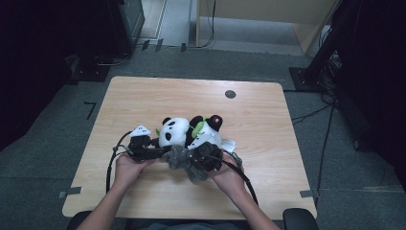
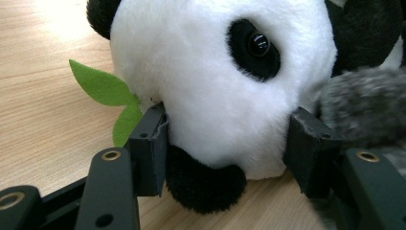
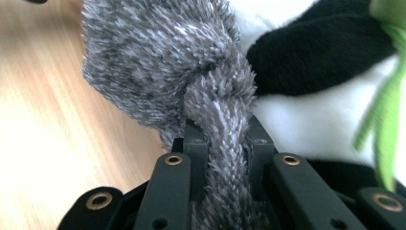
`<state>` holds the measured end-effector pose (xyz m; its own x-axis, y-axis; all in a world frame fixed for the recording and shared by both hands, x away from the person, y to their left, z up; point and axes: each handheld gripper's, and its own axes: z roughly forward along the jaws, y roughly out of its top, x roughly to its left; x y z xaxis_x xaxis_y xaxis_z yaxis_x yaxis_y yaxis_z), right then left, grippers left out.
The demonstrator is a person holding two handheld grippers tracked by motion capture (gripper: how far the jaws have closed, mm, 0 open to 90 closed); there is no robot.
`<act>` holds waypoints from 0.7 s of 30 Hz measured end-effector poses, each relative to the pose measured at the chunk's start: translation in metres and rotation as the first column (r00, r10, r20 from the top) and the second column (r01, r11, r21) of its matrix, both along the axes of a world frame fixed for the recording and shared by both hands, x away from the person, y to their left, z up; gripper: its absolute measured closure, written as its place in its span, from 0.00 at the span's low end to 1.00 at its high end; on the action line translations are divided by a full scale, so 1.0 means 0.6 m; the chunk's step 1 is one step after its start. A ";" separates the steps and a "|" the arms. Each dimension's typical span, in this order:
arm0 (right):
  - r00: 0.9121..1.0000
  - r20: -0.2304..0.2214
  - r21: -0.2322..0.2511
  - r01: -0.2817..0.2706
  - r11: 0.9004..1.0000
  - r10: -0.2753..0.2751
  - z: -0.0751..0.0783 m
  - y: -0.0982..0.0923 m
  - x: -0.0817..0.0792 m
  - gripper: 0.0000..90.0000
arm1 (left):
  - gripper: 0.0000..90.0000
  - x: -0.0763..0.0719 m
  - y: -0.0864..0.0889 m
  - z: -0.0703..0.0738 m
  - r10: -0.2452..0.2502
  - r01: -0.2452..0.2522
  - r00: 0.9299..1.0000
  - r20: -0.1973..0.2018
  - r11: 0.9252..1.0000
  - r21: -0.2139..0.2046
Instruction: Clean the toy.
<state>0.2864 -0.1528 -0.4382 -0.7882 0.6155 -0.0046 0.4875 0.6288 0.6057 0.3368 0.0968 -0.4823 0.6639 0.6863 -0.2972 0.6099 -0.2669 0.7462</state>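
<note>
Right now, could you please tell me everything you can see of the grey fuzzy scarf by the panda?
The grey scarf is a shaggy, mottled grey-and-white plush strip, tied into a knot. It lies bunched on the wooden table against the front of the panda toy, beside its black limb. The right gripper is shut on the strand just below the knot, fibres bulging between the jaws. In the high view it sits between both hands.

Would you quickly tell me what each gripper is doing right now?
Left gripper: closed on the head of the toy panda, which lies on the table.
Right gripper: closed on the grey fuzzy scarf.
</note>
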 end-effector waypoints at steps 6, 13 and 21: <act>0.999 0.037 -0.010 -0.031 0.999 0.031 0.007 -0.031 -0.022 0.86 | 0.45 0.001 0.000 0.000 0.004 -0.004 1.000 -0.005 1.000 0.000; 1.000 0.000 -0.013 0.002 1.000 -0.002 0.007 -0.081 -0.030 0.86 | 0.45 0.003 0.001 0.001 0.005 -0.005 1.000 -0.008 1.000 -0.003; 0.998 -0.039 0.025 0.042 0.999 -0.041 0.007 -0.133 -0.023 0.85 | 0.46 0.002 0.000 0.001 0.002 -0.002 1.000 -0.006 1.000 -0.001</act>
